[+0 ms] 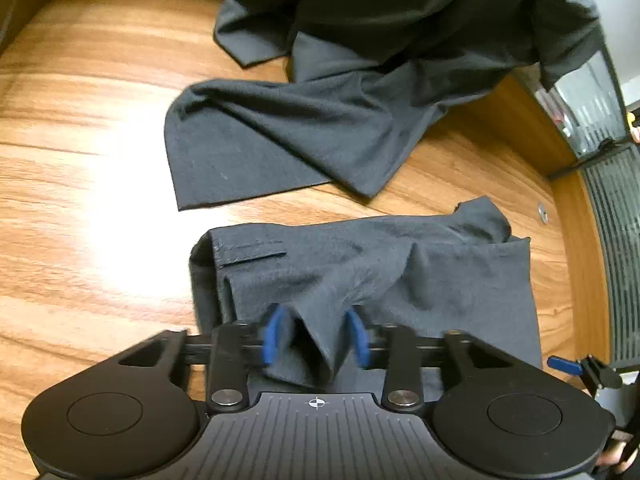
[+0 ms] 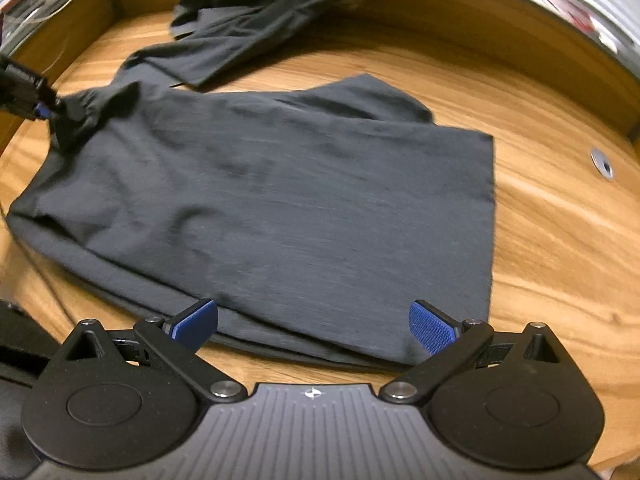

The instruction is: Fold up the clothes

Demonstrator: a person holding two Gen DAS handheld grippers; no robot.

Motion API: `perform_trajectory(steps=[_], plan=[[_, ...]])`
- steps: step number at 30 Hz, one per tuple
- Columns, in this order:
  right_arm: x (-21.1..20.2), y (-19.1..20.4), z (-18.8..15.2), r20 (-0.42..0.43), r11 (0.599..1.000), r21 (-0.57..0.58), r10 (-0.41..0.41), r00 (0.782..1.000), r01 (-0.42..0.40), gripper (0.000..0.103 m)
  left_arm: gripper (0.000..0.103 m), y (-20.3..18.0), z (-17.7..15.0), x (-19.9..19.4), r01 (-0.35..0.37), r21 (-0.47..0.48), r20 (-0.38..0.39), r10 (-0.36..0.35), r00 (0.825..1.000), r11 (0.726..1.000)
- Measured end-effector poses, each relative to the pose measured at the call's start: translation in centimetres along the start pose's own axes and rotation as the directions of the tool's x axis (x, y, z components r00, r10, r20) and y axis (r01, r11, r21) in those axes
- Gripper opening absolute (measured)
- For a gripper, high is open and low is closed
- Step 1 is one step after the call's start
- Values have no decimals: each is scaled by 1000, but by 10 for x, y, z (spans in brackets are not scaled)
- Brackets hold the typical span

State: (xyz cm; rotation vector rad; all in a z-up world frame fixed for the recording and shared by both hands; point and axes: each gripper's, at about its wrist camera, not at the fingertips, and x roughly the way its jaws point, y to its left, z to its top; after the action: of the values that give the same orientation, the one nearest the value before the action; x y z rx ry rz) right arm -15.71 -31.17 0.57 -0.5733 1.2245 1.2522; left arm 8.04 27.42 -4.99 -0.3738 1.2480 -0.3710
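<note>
- While a glossy, orange-brown wood-grain tabletop fills both views, a bright glare patch sits on its left part in the left wrist view.
- The left gripper pinches a raised fold of the dark grey folded fabric garment between its blue pads.
- The right gripper hovers at the garment's near edge, jaws spread wide, holding nothing.
- A second crumpled dark grey garment lies farther back.
- A small round metal fitting sits in the tabletop, right of the folded garment.
- A dark slatted panel stands beyond the table edge.
</note>
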Motion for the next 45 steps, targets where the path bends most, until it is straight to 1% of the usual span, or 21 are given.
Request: perform_trajectory(steps=[4,5,7,12,16,19,22,25,27,28,30,32,35,36,37,40,41,42,43,44,45], plan=[[2,10,0,-14,999,-34,7,1000,-7,102,49,-4,-19,-21,-25,58,27,24,999,998],[5,14,3,-19,999,-37,7,1000,-8,102,49,-8,-26,-25,-45,92,26,43,999,995],[7,16,3,-24,999,-37,11,1000,-12,102,50,-17,-39,-31,-81,158,23,78,997,984],[13,15,3,-41,999,-25,31,999,-32,102,52,-34,-80,-33,-94,307,6,96,995,947],[17,16,1,-60,999,-27,37,998,-38,102,52,-45,-105,-24,-141,410,18,147,989,901],[17,17,-1,-70,998,-38,48,996,-51,102,52,-55,-119,-20,-194,501,58,191,980,843],[17,18,-2,-68,998,-39,50,996,-53,102,52,-63,-127,-16,-245,561,98,230,968,791],[17,18,-3,-57,997,-55,55,997,-58,102,52,-65,-132,-15,-273,574,140,236,962,772],[19,23,-4,-29,996,-86,29,999,-32,102,52,-66,-135,-15,-292,582,168,239,956,759],[20,29,-4,-19,992,-122,23,1000,-25,102,51,-67,-137,-15,-301,585,182,240,954,753],[23,40,-3,-3,981,-191,19,1000,-19,102,43,-67,-138,-17,-303,581,195,232,953,755],[24,53,-3,8,963,-267,39,999,-35,102,31,-67,-139,-19,-305,576,209,225,952,758],[30,69,-5,28,933,-357,44,999,-31,92,15,-66,-140,-22,-312,566,231,216,949,763],[32,73,-6,30,925,-378,43,999,-28,84,13,-65,-140,-24,-312,560,238,211,948,768],[34,75,-6,29,917,-397,50,998,-34,80,9,-64,-139,-27,-311,550,247,204,947,775],[37,82,-7,44,895,-444,57,997,-31,63,7,-62,-136,-38,-298,508,275,176,945,808],[35,84,-8,65,883,-469,60,996,-23,51,7,-61,-134,-43,-287,490,282,162,946,823],[34,86,-10,78,872,-490,66,995,-19,33,7,-61,-132,-47,-274,477,286,147,947,835],[32,87,-11,92,860,-509,73,993,-16,20,6,-60,-130,-51,-258,467,287,131,949,846],[29,88,-13,102,854,-520,75,992,-11,0,6,-60,-129,-54,-246,464,287,118,951,851],[25,87,-13,117,853,-523,76,990,-4,1,6,-61,-129,-57,-245,465,286,117,951,851]])
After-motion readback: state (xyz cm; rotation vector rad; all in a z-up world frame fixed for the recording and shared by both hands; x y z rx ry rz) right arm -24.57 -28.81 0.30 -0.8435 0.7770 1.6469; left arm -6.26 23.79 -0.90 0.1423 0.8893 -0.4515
